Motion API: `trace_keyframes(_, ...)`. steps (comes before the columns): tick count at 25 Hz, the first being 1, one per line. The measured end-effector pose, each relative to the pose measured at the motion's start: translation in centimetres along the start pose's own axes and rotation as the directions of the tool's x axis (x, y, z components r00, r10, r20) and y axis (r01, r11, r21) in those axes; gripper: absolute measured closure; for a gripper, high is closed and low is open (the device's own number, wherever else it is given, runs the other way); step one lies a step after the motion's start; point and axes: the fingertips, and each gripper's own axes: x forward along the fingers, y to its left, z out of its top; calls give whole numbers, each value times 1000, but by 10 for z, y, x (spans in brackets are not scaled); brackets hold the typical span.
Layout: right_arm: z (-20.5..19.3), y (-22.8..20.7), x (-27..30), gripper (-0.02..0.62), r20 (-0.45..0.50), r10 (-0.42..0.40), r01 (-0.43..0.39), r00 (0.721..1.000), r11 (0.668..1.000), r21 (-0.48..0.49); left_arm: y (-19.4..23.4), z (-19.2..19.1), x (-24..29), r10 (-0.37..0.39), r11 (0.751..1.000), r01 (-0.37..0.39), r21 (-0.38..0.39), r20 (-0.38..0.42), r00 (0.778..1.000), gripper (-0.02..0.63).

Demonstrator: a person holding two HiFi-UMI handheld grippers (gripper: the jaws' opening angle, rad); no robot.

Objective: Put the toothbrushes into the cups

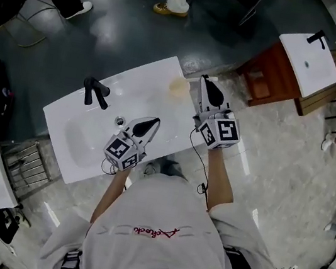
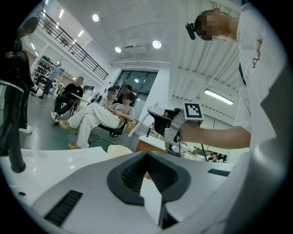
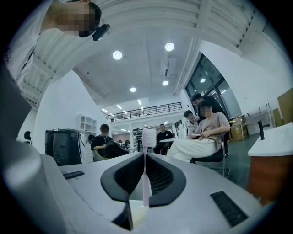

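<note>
Over the washbasin's (image 1: 131, 89) near edge, one left gripper (image 1: 154, 123) is clenched empty and one right gripper (image 1: 207, 83) pinches the single pink-handled toothbrush (image 3: 148, 137), with one pale cup (image 1: 179, 86) and one black tap (image 1: 95, 92) on the washbasin's far side.

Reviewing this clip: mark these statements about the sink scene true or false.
1. The right claw grips a toothbrush. True.
2. The cup lies on the floor. False: it stands on the white sink counter.
3. The faucet is black. True.
4. The toothbrush is in the cup. False: the right claw holds it beside the cup, not inside.
</note>
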Motion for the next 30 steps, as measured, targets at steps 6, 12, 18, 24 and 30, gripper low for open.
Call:
trace_keyframes(6, -15, -3, 10, 586, -21, -2, 3, 1000, 1000, 21, 7, -5, -1, 20, 1000, -20, -19, -10, 1000, 594)
trace_keyframes(12, -62, 0, 10, 586, -109, 10, -3, 994, 998, 66, 8, -7, 3, 17, 999, -18, -28, -21, 1000, 594)
trace_keyframes(18, -115, 2, 1, 586, -187, 12, 11, 982, 993, 120, 12, -11, -2, 33, 999, -34, -41, -21, 999, 594)
trace_keyframes(24, -144, 3, -2, 586, -218, 13, 27, 976, 984, 177, 18, -16, -6, 55, 997, -57, -52, -24, 998, 594)
trace_keyframes(30, -149, -3, -4, 583, -208, -5, 48, 978, 978, 202, 17, -17, -5, 56, 996, -58, -62, -24, 998, 594)
